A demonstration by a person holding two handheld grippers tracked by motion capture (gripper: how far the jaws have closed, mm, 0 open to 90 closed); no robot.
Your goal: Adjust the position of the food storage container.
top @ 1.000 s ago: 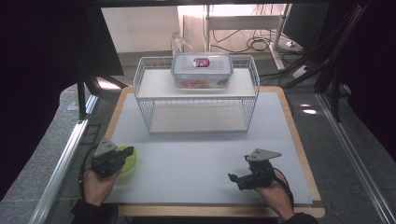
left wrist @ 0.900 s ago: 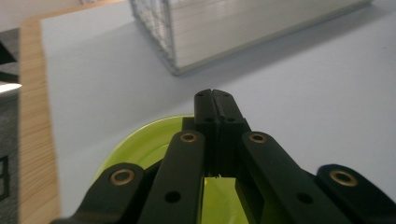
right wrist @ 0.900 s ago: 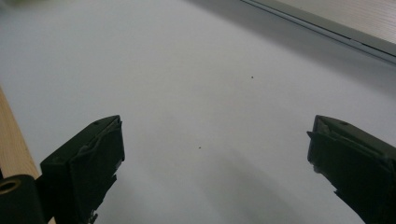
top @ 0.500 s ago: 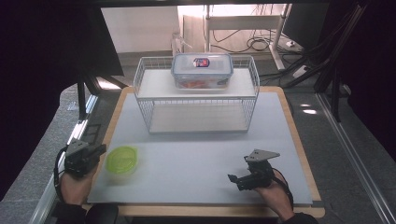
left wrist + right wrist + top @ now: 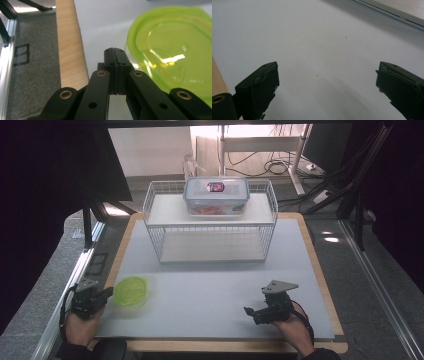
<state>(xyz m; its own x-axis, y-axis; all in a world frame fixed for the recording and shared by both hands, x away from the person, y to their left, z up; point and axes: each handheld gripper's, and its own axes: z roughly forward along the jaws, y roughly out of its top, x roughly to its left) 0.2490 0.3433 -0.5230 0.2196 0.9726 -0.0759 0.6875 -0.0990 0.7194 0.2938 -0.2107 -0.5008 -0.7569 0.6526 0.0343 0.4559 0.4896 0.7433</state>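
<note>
grey carpet and cable clutter sit behind the worktop (image 5: 300,270), a pale mat on a wooden board. at its near left corner lies one green lid (image 5: 130,291), flat on the mat, close to the board's edge. the left hand-held gripper (image 5: 104,294) sits just beside the lid, off its left rim; in the left gripper view its jaws (image 5: 115,53) are pressed fully together with nothing between them, and the lid (image 5: 175,52) lies to one side of the tips, apart from them as far as i can tell. the right hand-held gripper (image 5: 250,312) rests at the near right of the mat, well away from the lid, jaws spread wide over bare mat and holding nothing.

if the lid is to be picked up, i'd judge the left jaws need to open first, then come in low so one pad slides under the raised rim and the other lands on top. a flat, slick lid will likely skate away if pushed, so a squeeze at the rim, square on, looks safer than a nudge.

counting: one lid, one wire rack (image 5: 210,227) at the back, one clear lidded box (image 5: 216,195) on top of the rack with something reddish inside, two grippers.
</note>
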